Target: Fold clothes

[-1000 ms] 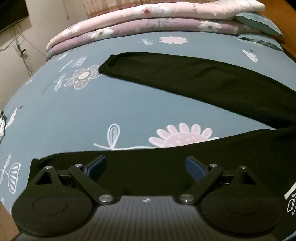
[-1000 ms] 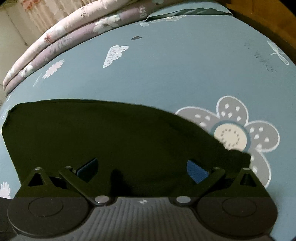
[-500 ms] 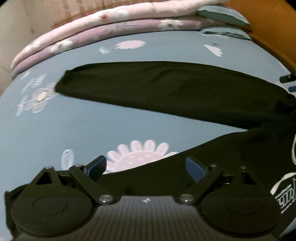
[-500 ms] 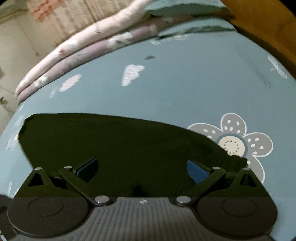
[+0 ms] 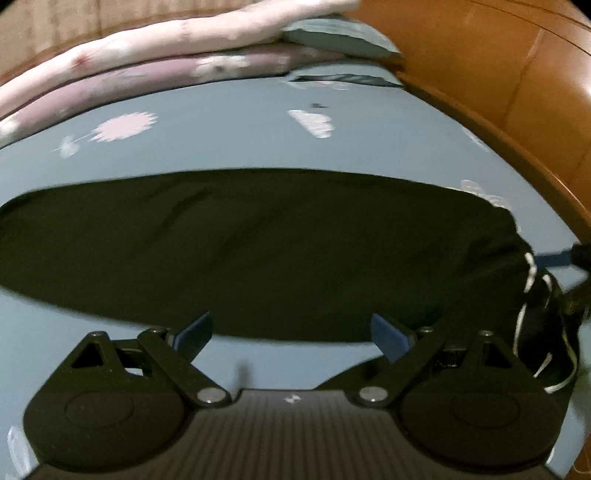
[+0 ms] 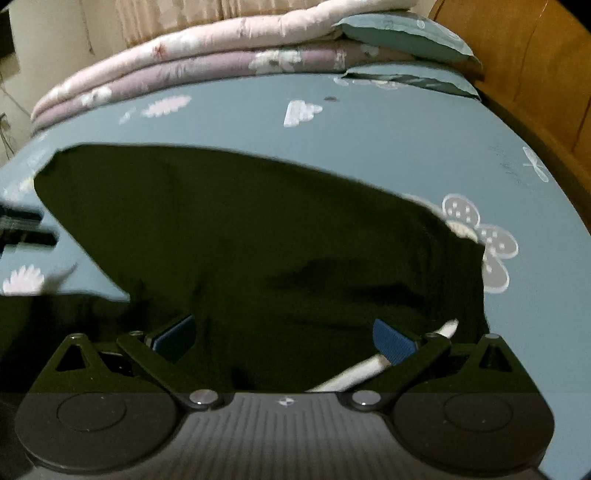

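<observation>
Black garment point(image 5: 258, 243) spread flat on my blue flower-print bedsheet point(image 5: 236, 140), both grippers empty above it.

One dark garment, its long sleeve stretched across the sheet; white print marks point(image 5: 528, 280) show at its right end in the left view, and a white drawstring point(image 6: 369, 365) lies by my right gripper's pad. My left gripper point(image 5: 291, 334) is spread wide, pinching nothing, at the cloth's near edge. My right gripper point(image 6: 284, 338) is equally wide, hovering over the fabric. Two folded quilts point(image 6: 207, 48) and two pillows point(image 6: 402, 35) are stacked beyond, against a wooden headboard point(image 5: 498, 66).
</observation>
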Tool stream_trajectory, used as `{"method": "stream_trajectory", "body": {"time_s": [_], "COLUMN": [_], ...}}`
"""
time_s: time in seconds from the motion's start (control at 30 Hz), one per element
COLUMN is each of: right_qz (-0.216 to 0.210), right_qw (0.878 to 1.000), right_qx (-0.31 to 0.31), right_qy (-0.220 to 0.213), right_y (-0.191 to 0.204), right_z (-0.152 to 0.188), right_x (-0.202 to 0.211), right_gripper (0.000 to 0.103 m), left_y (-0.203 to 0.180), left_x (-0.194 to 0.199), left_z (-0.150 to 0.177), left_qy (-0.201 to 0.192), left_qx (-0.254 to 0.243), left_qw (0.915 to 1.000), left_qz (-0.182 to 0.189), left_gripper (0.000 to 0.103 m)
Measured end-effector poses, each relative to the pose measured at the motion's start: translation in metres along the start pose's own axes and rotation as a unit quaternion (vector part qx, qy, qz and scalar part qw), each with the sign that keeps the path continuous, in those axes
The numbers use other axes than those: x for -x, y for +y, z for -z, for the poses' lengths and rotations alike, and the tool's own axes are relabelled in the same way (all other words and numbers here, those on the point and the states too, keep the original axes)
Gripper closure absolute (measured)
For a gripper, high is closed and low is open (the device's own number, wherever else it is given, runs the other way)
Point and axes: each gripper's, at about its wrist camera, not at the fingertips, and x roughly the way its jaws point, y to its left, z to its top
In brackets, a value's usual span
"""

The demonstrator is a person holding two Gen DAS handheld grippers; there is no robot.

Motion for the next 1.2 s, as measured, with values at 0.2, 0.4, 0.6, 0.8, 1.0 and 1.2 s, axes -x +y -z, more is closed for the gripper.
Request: {"method": "stream_trajectory", "body": {"time_s": [0.2, 0.4, 0.6, 0.8, 1.0, 1.2], "right_qz": [-0.034, -0.059, -0.077, -0.079, -0.077, -0.079], "right_qw": [0.999, 0.998, 0.997, 0.997, 0.997, 0.997], "right_qx": [-0.040, -0.023, -0.015, -0.008, -0.016, -0.022], "right_qy": [-0.006, -0.006, -0.009, -0.003, 0.006, 0.006], "right_y": [0.008, 0.022, 0.029, 0.035, 0.034, 0.034], "right_z": [0.021, 0.027, 0.026, 0.029, 0.031, 0.031], "right_x": [0.009, 0.008, 0.007, 0.001, -0.006, -0.009], "right_gripper": [0.000, 0.000, 0.000, 0.000, 0.000, 0.000], "left_y": [-0.017, -0.007, -0.017, -0.018, -0.009, 0.003], "left_x": [-0.031, -0.066, -0.068, -0.083, -0.104, -0.111], "left_z": [0.001, 0.013, 0.012, 0.011, 0.012, 0.000], "left_qy": [0.037, 0.088, 0.083, 0.099, 0.128, 0.112], "left_qx": [0.013, 0.105, 0.102, 0.122, 0.182, 0.220], "left_qw": [0.9924, 0.9710, 0.9656, 0.9577, 0.9315, 0.9221], "left_qz": [0.117, 0.196, 0.224, 0.242, 0.288, 0.298], "left_gripper": [0.011, 0.011, 0.011, 0.011, 0.009, 0.009]}}
